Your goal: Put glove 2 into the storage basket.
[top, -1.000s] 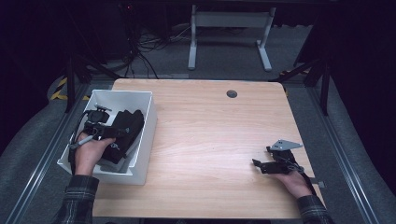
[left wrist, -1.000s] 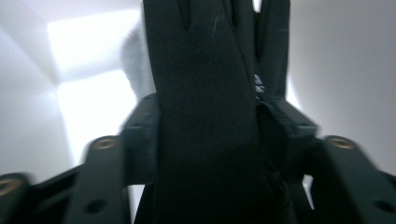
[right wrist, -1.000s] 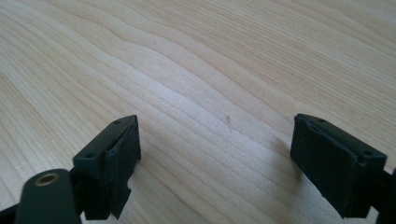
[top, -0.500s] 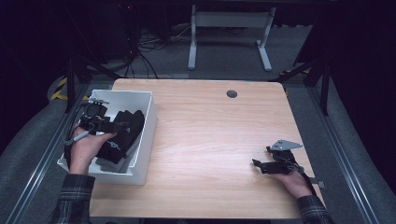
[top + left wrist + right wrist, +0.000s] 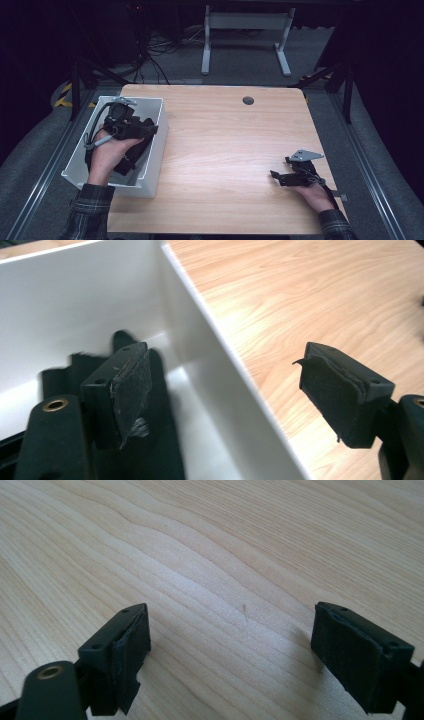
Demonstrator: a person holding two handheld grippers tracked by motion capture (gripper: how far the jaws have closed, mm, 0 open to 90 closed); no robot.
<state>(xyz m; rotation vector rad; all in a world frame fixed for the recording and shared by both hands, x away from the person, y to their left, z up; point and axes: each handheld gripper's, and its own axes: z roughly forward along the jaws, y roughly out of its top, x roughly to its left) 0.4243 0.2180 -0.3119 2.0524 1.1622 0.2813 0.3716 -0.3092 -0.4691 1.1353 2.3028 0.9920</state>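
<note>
A white bin (image 5: 107, 182) stands on the left of the wooden table (image 5: 225, 145). A black soft item (image 5: 131, 156) lies inside it, and the left gripper view looks down on the same black item (image 5: 160, 450). My left gripper (image 5: 150, 127) hangs over the bin's right wall (image 5: 235, 375). Its jaws have just been opening and stand apart, with nothing between its pads (image 5: 132, 390). My right gripper (image 5: 277, 177) rests low on the table near the front right, open and empty, with bare wood between its pads (image 5: 127, 650).
A round cable hole (image 5: 248, 100) sits near the table's far edge. Beyond the table are a grey stand's legs (image 5: 245, 50) and loose cables (image 5: 160, 50) on the floor. Metal rails (image 5: 370, 165) run along both sides.
My left gripper has risen out of the bin and shifted right toward the bin's right wall. The black item stays in the bin. The right gripper has not moved.
</note>
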